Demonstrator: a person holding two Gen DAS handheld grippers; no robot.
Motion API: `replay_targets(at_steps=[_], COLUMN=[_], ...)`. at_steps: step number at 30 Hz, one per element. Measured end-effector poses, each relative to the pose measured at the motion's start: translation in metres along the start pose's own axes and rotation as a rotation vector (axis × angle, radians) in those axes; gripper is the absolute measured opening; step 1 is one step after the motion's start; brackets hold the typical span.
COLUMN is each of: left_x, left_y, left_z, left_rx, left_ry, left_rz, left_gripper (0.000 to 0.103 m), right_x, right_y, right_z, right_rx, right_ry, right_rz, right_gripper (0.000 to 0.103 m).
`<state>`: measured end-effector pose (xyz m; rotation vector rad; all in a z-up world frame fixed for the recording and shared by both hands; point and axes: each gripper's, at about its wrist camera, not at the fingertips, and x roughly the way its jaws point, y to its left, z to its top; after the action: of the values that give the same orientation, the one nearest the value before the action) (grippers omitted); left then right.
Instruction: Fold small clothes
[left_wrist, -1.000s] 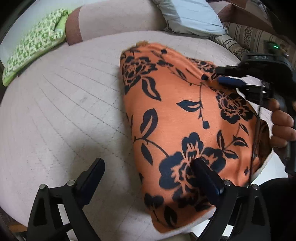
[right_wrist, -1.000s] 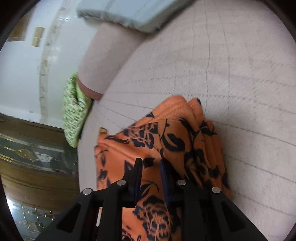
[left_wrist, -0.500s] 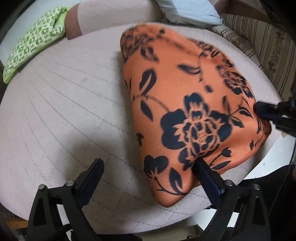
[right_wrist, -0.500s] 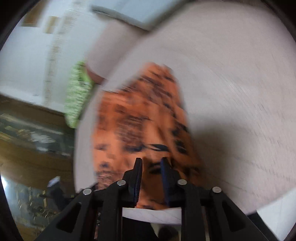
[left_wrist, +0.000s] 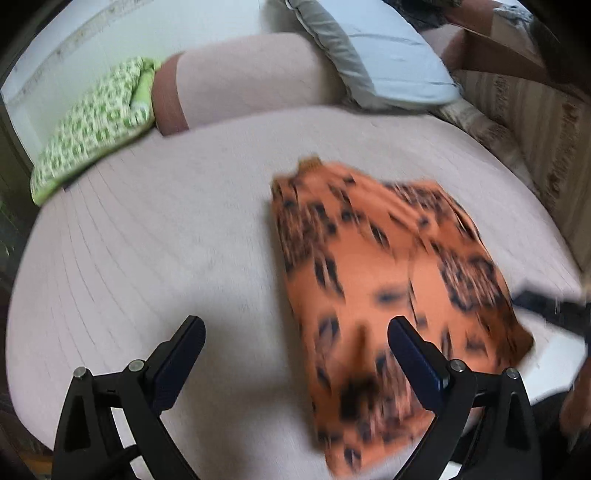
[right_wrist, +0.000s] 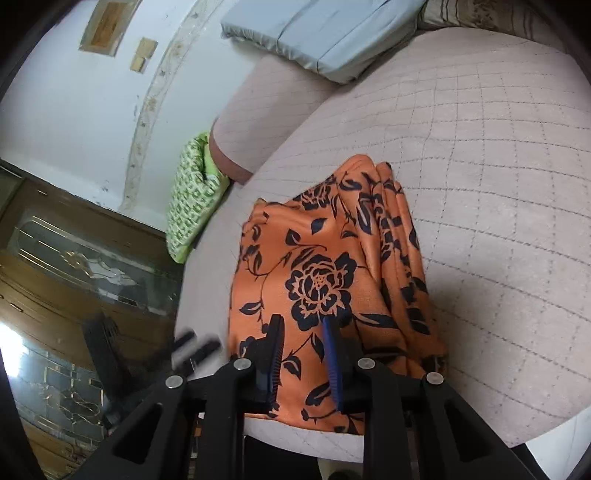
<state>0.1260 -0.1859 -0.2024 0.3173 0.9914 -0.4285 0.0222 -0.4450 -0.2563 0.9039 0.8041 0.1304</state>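
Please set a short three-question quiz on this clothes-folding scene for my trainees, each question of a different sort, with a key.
1. True or false: the left gripper is shut on the orange garment.
2. Multiple choice: what lies on the quilted bed cover next to the end of the bolster?
A. a green patterned cloth
B. a red book
C. a pair of white socks
3. Short answer: what is printed on the orange garment?

Key
1. False: its jaws stand wide open with nothing pinched between them.
2. A
3. Dark flowers and leaves.
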Motion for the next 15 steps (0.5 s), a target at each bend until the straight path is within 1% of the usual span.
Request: replay_targets(at_steps=[3, 4, 5, 6, 8, 11, 13, 15], left_x=[0.029, 0.038, 0.045, 0.052, 0.07, 0.101, 0.115, 0.12], left_y=[-0.002, -0.005, -0.006, -0.007, -0.011, -0.015, -0.017, -0.015], left_z=[0.031, 0.04, 0.046, 0.052, 0.06, 0.062, 0.063, 0.065], left_rx=[0.024, 0.028, 0.032, 0.037, 0.044, 0.058, 0.051, 0.042], left_ry=[0.001, 0.0, 0.0, 0.009, 0.044, 0.102, 0.128, 0.155], left_rz=[0.076, 0.091, 0.101, 0.11, 0.13, 0.169, 0.163, 0.147], left_gripper=[0.099, 0.099, 0.099, 0.099, 0.099, 0.1, 0.101, 0.101], right_x=[0.021, 0.03, 0.037, 0.041, 0.043, 0.045, 0.049, 0.047], right_y=[-0.004, -0.009, -0.013, -0.02, -0.026, -0.033, -0.037, -0.039], right_z=[0.0, 0.0, 0.0, -0.001, 0.002, 0.005, 0.006, 0.008], right_rx=[0.033, 0.058, 0.076, 0.096, 0.133, 0.156, 0.164, 0.161], right_ry=[0.068, 0.103, 0.13, 0.152, 0.165, 0.184, 0.191, 0.197], right_rz=[-0.069, -0.1, -0.11, -0.109, -0.09, -0.064, -0.053, -0.05], right_gripper=[0.024, 0.024, 0.023, 0.023, 0.023, 0.023, 0.023, 0.023])
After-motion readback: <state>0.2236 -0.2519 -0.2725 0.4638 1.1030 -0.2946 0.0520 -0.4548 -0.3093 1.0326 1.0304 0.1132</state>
